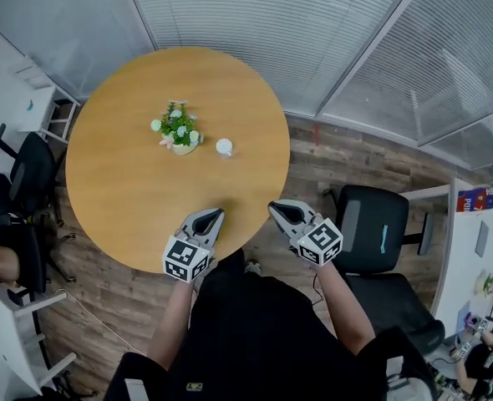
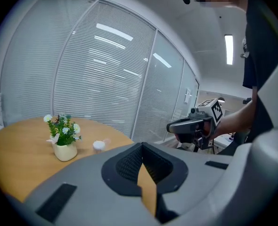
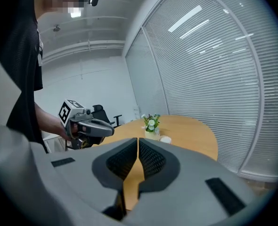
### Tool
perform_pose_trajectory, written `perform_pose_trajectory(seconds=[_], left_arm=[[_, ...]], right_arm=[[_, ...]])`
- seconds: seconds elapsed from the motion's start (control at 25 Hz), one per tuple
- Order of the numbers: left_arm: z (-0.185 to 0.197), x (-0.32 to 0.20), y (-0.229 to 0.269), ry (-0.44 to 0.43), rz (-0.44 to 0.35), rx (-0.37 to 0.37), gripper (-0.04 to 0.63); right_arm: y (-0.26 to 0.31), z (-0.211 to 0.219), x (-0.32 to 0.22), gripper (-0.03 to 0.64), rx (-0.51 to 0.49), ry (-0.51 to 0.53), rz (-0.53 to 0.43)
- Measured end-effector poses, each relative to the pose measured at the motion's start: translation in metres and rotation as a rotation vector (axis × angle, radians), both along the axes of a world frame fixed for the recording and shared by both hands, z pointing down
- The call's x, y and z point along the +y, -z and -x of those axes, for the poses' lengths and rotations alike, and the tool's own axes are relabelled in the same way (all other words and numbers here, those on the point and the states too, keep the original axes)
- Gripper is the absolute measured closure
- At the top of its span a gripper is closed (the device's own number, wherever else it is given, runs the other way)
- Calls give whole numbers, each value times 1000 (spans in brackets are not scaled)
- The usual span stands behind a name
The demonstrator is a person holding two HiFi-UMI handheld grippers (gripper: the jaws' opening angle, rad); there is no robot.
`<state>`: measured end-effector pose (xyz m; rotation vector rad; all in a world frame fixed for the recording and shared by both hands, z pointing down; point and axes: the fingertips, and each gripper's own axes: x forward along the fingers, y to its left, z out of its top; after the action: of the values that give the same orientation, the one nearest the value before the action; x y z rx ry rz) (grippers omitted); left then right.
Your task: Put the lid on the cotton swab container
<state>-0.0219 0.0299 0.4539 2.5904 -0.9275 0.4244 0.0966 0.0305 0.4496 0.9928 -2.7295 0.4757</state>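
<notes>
A small white cotton swab container (image 1: 224,147) stands open-topped near the middle of the round wooden table (image 1: 129,182), with swab heads showing in the left gripper view (image 2: 98,146). It also shows small in the right gripper view (image 3: 166,139). I cannot make out a separate lid. My left gripper (image 1: 217,214) hovers at the table's near edge, jaws shut and empty. My right gripper (image 1: 274,208) hangs just off the edge to the right, also shut on nothing. Each gripper view shows the other one: the right gripper (image 2: 192,125) and the left gripper (image 3: 89,126).
A small pot of white flowers (image 1: 178,130) stands just left of the container. Black office chairs stand at the right (image 1: 372,232) and at the left (image 1: 21,182). Glass walls with blinds (image 1: 313,32) close off the far side. A white desk (image 1: 472,249) is at far right.
</notes>
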Motion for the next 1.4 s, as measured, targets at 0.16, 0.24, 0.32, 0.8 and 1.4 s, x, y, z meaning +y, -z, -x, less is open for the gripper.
perform_pose_trajectory(seconds=[0.16,0.24,0.32,0.8,1.4], left_arm=[[0,-23,-5,-20,19,10,589],[0,-30,-10,-28,32,11,589],[1,-37,-16,-36,43,9,589],[2,-73,-41,-114,95,11,589],[2,-105,-86,-18,90,-121,589]], right_arm=[[-12,10,-23,609,29,20,27],[-19,14,-30,609,34,22,45],[-23,17,-37,609,35,22,57],[-37,25,-92,609,87,-3,73],[-62,21,-142,609,76,108,73]])
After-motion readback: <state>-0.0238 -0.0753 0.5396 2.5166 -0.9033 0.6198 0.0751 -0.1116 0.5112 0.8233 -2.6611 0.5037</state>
